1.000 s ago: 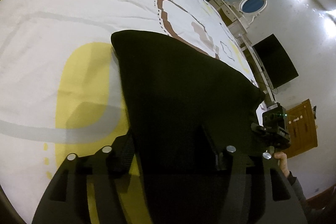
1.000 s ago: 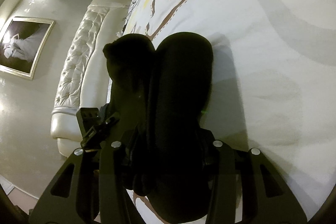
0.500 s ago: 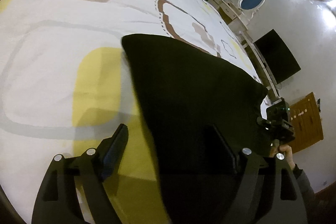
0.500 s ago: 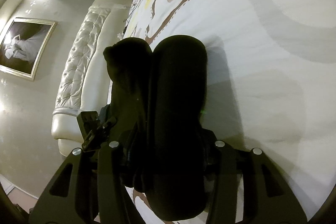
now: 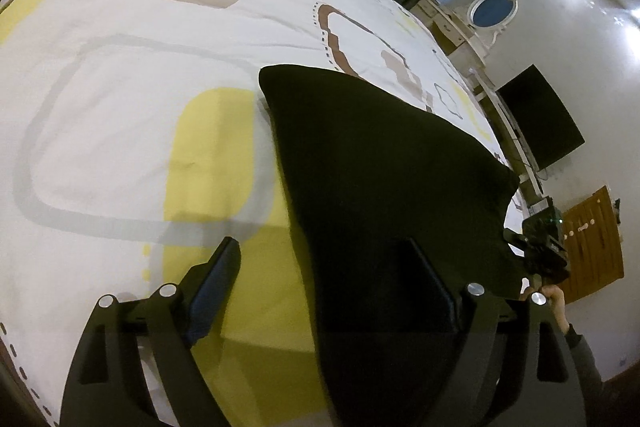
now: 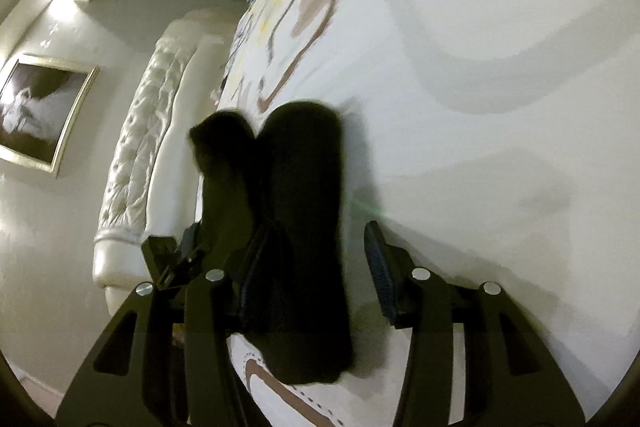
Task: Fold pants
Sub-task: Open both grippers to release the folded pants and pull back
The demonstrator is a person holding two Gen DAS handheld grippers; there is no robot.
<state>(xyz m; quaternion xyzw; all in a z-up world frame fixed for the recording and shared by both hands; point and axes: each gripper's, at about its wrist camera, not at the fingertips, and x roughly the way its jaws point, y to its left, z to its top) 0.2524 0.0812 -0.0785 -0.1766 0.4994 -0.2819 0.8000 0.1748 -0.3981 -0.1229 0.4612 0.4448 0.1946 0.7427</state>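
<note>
While open, left gripper (image 5: pixel 326 283) straddles the pants (image 5: pixel 384 179) edge.

- Our left tool (image 5: pixel 324 283) has just been opening: its fingers, clamped on the black pants (image 5: pixel 380 167) a second ago, now stand wide, one clear over the bed cover (image 5: pixel 120 99).
- The pants edge now lies flat.
- Our right tool (image 6: pixel 316 255) has parted; its right finger (image 6: pixel 378 263) now stands off the fabric.
</note>
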